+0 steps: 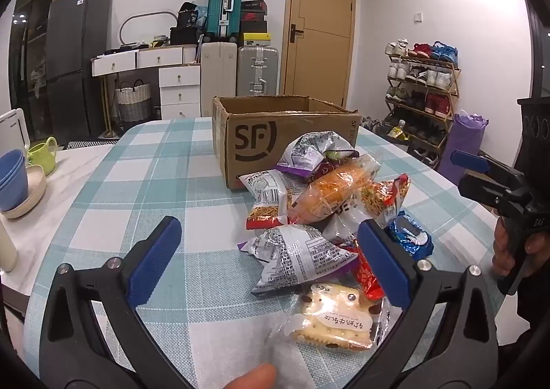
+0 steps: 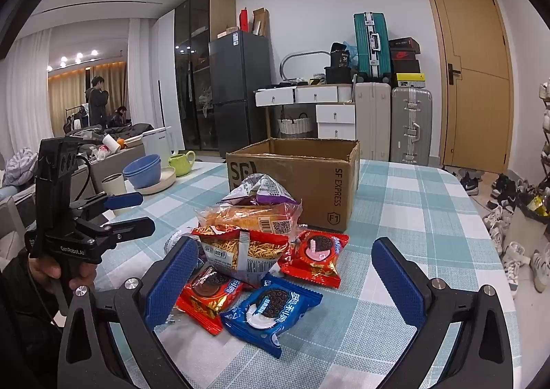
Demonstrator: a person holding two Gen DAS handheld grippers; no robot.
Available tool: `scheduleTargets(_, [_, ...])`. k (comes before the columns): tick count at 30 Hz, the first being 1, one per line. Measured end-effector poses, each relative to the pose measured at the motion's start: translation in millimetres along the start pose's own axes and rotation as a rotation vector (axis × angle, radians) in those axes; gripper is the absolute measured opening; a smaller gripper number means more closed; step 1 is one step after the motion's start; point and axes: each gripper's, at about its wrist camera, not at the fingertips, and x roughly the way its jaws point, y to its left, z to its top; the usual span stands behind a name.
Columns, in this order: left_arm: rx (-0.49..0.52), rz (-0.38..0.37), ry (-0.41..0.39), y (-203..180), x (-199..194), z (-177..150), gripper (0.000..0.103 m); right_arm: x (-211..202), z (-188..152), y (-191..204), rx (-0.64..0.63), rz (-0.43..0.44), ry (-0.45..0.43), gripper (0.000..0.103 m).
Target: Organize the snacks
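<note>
Both grippers hang over a table covered with a teal-and-white checked cloth [image 1: 144,182], each with its jaws spread wide and nothing between the pads.

From the left wrist view, the left gripper [image 1: 271,265] points slightly down at the near edge of a snack pile. Just beyond and partly between its blue pads lies a clear-wrapped cracker sandwich [image 1: 331,320], nearest of all. Past it, a silver-and-purple chip bag [image 1: 302,255] lies slightly left of the right pad. A red wrapper shows just behind that pad, partly hidden. Further off, an orange bread pack [image 1: 338,188] rests on top of noodle-snack bags, and a blue cookie pack [image 1: 410,237] sits at the pile's right.

From the right wrist view, the right gripper [image 2: 287,280] faces the same pile from the other side. A blue Oreo pack [image 2: 271,311] lies between its pads, closer to the left one, not touched. A red Oreo pack [image 2: 208,296] lies just beside the left pad, and a second red Oreo pack [image 2: 318,256] lies farther back, toward the middle. A red noodle-snack bag [image 2: 240,248] leans above them.

Beyond the pile stands an open cardboard box [image 2: 309,182], its near wall close behind the snacks. Blue bowls [image 2: 142,167] and a green cup [image 2: 180,162] sit far left on the table.
</note>
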Motion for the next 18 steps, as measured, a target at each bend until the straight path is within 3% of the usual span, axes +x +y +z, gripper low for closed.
scheduleTargets(18, [0.0, -0.006, 0.012, 0.7, 2.5, -0.1, 0.103, -1.2, 1.7, -1.7, 0.007, -0.002, 0.0, 0.103])
